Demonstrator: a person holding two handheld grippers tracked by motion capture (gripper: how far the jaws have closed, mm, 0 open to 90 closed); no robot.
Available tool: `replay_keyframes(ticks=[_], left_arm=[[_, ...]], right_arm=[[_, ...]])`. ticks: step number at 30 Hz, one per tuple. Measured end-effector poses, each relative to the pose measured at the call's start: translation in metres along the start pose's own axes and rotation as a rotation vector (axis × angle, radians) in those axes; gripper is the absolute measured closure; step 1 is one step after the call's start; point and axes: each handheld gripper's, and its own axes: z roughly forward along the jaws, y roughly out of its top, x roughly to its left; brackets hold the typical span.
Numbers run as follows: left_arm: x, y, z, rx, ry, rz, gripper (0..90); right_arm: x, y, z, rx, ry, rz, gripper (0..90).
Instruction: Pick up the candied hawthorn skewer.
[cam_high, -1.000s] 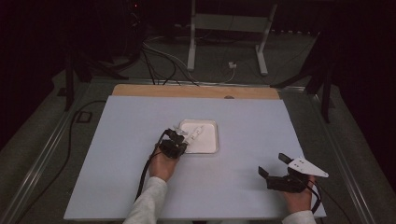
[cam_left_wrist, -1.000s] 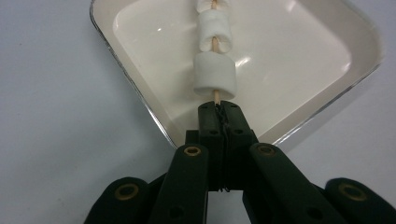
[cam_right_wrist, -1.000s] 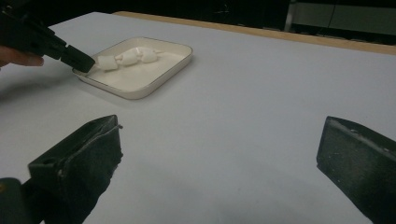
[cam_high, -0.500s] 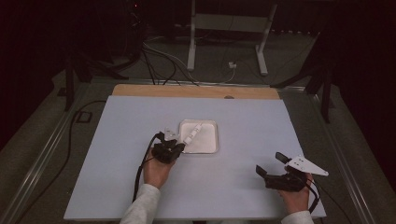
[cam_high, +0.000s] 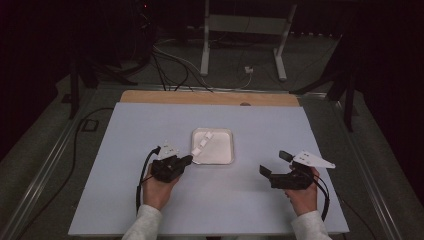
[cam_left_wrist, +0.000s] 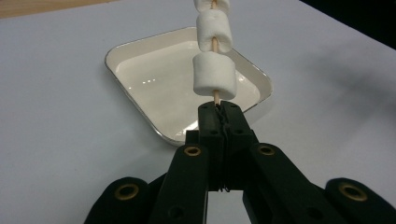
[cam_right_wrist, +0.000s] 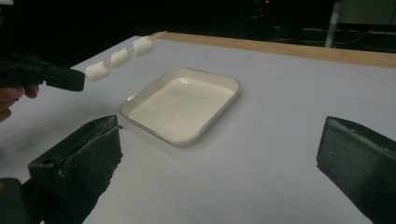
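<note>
Above the near-left corner of the white tray (cam_left_wrist: 140, 84), my left tongs (cam_left_wrist: 218, 112) clamp a marshmallow skewer (cam_left_wrist: 214, 74), its top cut off in the left gripper view; my right tongs (cam_right_wrist: 219, 158) gape apart, empty, over bare tabletop (cam_high: 250, 200).

Wooden board (cam_high: 210, 97) along the table's (cam_high: 300, 135) far edge; metal stand (cam_high: 245, 37) and cables (cam_high: 175, 60) beyond.

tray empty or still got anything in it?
Empty. The white tray shows a bare glossy floor in both gripper views; the marshmallow skewer is held above it, clamped in the left gripper.
</note>
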Motion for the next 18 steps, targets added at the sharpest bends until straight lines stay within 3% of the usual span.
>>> replay_keyframes(ticks=[5,6,18], left_arm=[[0.0,0.0,-0.003,-0.024,-0.016,-0.009,90.0],[-0.001,-0.001,-0.006,-0.038,-0.033,-0.008,90.0],[0.0,-0.002,-0.018,-0.117,-0.103,-0.017,90.0]], right_arm=[[0.003,0.013,0.01,-0.005,0.036,0.022,0.0],[0.006,0.022,0.015,-0.012,0.054,0.03,0.0],[0.028,0.069,0.048,-0.012,0.124,-0.009,0.0]])
